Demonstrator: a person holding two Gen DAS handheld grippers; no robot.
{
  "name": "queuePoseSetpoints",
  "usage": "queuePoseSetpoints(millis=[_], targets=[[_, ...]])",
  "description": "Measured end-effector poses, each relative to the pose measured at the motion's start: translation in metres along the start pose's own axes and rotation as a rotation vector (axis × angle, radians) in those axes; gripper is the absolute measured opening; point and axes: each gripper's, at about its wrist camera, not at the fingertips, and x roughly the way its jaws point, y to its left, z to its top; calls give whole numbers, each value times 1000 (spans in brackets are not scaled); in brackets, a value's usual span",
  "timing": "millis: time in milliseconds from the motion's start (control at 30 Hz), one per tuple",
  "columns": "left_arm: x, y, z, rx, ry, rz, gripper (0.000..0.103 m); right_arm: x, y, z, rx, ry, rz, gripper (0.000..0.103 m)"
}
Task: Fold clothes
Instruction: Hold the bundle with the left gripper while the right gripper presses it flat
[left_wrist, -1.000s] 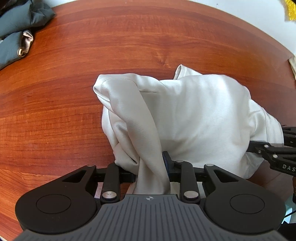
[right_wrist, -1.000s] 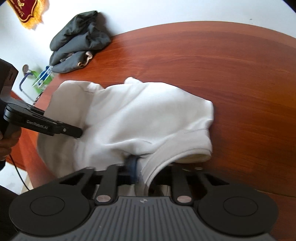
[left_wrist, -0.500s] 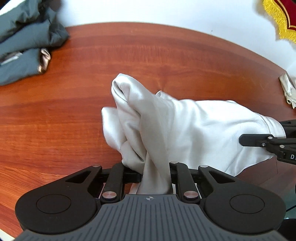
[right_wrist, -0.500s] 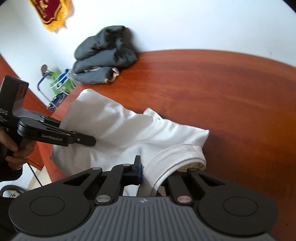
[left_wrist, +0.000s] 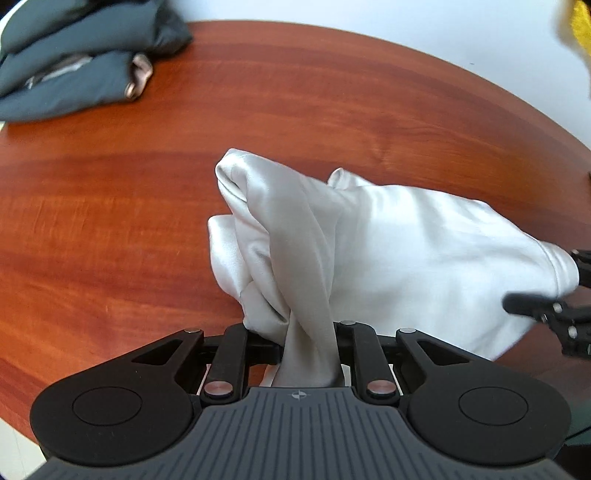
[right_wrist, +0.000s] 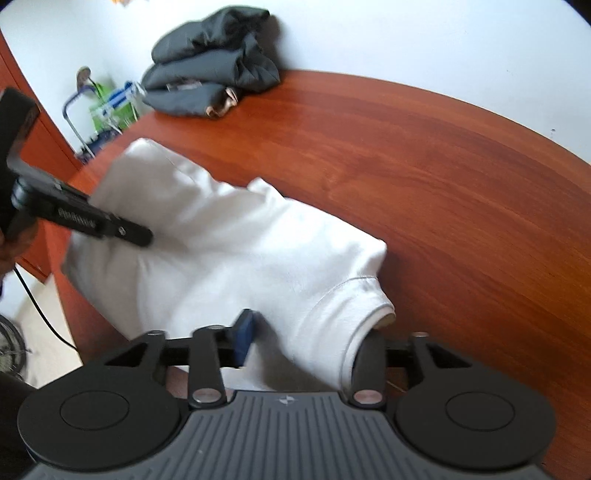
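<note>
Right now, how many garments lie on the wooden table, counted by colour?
White garment: 1
Dark grey garment bundle: 1; I cannot tell how many pieces it contains
Total: 2

The left tool's (left_wrist: 308, 332) fingertips are hidden by the bunched white garment (left_wrist: 406, 251). The right tool (left_wrist: 543, 306) is cut off at 3 o'clock and blurred. The dark clothes (left_wrist: 74, 62) are cropped at 10 o'clock.
</note>
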Motion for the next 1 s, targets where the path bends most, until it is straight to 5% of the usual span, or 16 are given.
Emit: queuePoseSetpoints(millis=[100,400,567,1000], targets=[[6,3,-3,-13,7,14,19,-3,-1,-11,-49,6,-58,83],[19,7,-2,-17,28,32,21,-10,-7,-23,-221,24,-61,100],[25,11,-2,-14,35,42,21,-14,1,-26,-348,24,-53,102],[29,13,0,-4,55,34,23,23,20,-61,-552,-3,-196,102]])
